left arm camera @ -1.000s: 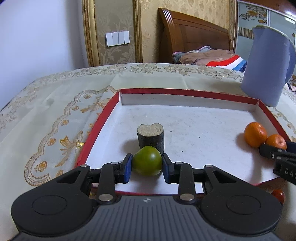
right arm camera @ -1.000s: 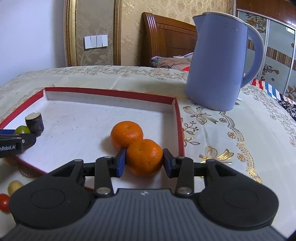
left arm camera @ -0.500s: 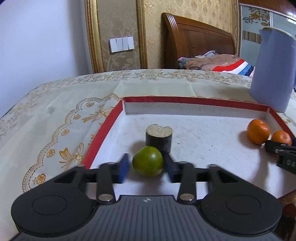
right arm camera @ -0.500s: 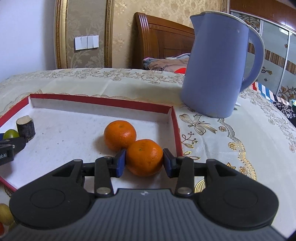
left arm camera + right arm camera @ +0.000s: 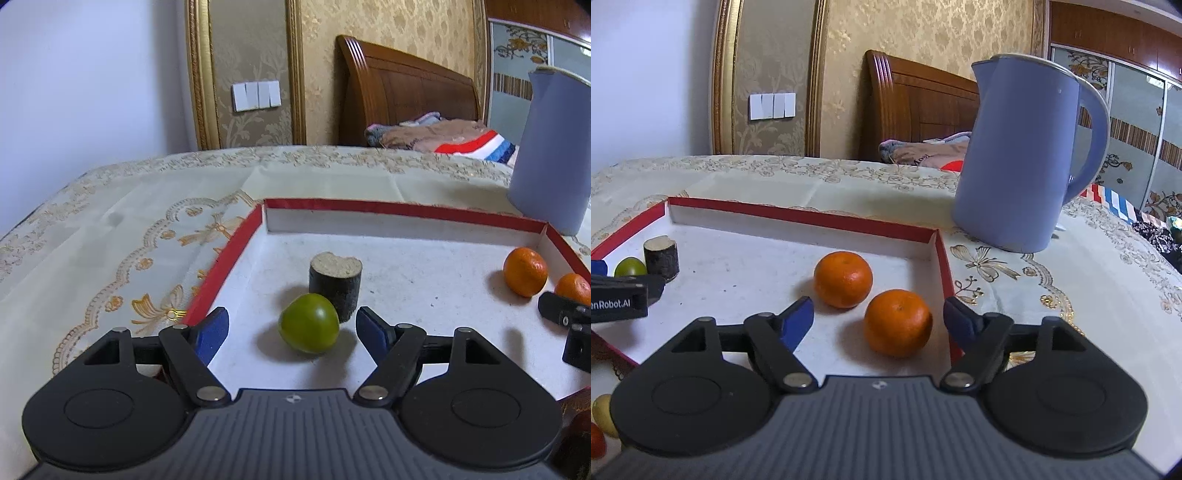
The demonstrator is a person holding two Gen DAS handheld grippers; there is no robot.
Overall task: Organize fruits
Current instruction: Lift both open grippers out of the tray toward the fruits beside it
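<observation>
A shallow white tray with a red rim (image 5: 406,210) (image 5: 798,216) lies on the tablecloth. A green fruit (image 5: 308,328) (image 5: 629,266) rests on the tray floor beside a dark sugarcane stub (image 5: 335,285) (image 5: 661,255). My left gripper (image 5: 293,330) is opening, its blue pads clear of the green fruit that sits between them. Two oranges lie at the tray's right end, the far orange (image 5: 843,279) (image 5: 524,271) and the near orange (image 5: 897,322) (image 5: 572,288). My right gripper (image 5: 878,319) is opening too, the near orange lying loose between its pads.
A tall blue kettle (image 5: 1023,155) (image 5: 554,147) stands on the cloth just beyond the tray's right corner. A yellow fruit (image 5: 602,410) and a red fruit (image 5: 596,439) lie outside the tray at the near left. A wooden headboard and bedding are behind.
Both grippers have let go: the left pads spread away from the green fruit, then the right pads from the near orange. Both fruits now rest on the tray.
</observation>
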